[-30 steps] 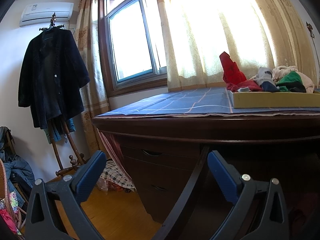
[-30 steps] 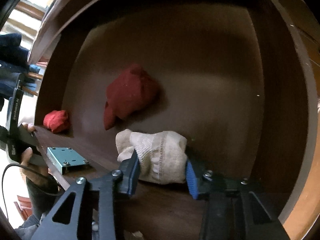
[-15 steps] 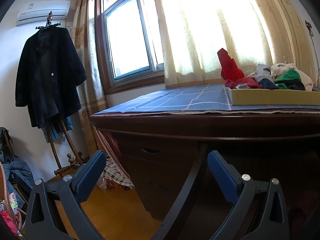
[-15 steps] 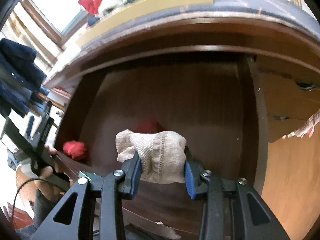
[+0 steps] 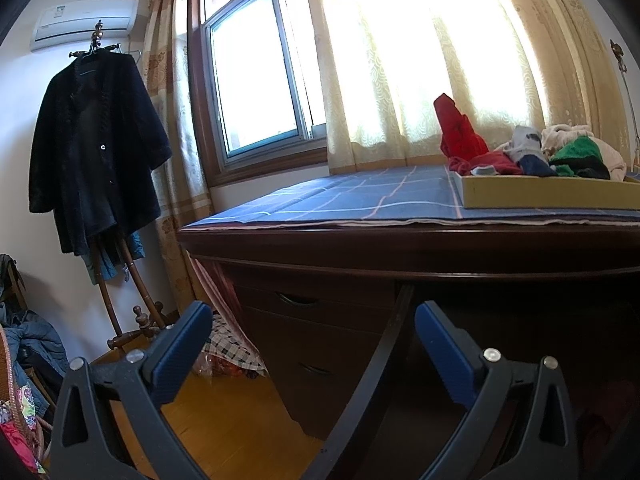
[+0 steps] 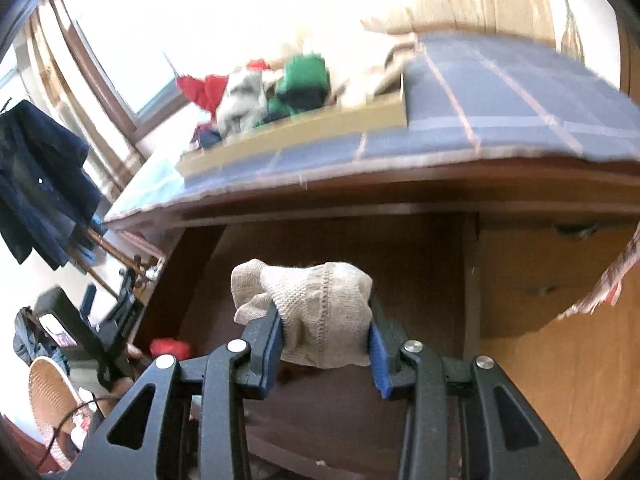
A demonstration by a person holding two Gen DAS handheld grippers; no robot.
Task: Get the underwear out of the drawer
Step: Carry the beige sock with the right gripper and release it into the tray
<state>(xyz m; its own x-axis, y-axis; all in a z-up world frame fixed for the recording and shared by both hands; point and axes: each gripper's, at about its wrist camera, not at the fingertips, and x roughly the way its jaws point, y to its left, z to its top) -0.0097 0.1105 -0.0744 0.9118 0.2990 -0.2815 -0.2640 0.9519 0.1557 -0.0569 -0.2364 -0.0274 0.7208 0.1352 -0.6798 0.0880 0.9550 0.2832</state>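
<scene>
Your right gripper is pinching a beige knitted underwear piece between both blue pads; the cloth bulges up and over them, so the grip looks to sit on its lower half. It hangs clear above the open drawer, not touching the floor of it. Holding it high and centred makes sense: from here it can clear the desk edge and go to the yellow tray on the blue checked cloth, where other garments are heaped. That destination is my guess.

Your left gripper is spread wide with nothing between the pads, parked low in front of the desk, pointing across the room. Likely it idles there to keep out of the way.

A small red piece lies in the drawer's near left corner, so the drawer is not emptied.

Hard to make out:
- The right view is smeared up top; the tray pile reads only as red, grey, green patches.
- The drawer floor under the held cloth is hidden by it and by the gripper.
- Window glare washes out everything behind the tray.
- In the left view the drawer interior is dark, contents unreadable.
</scene>
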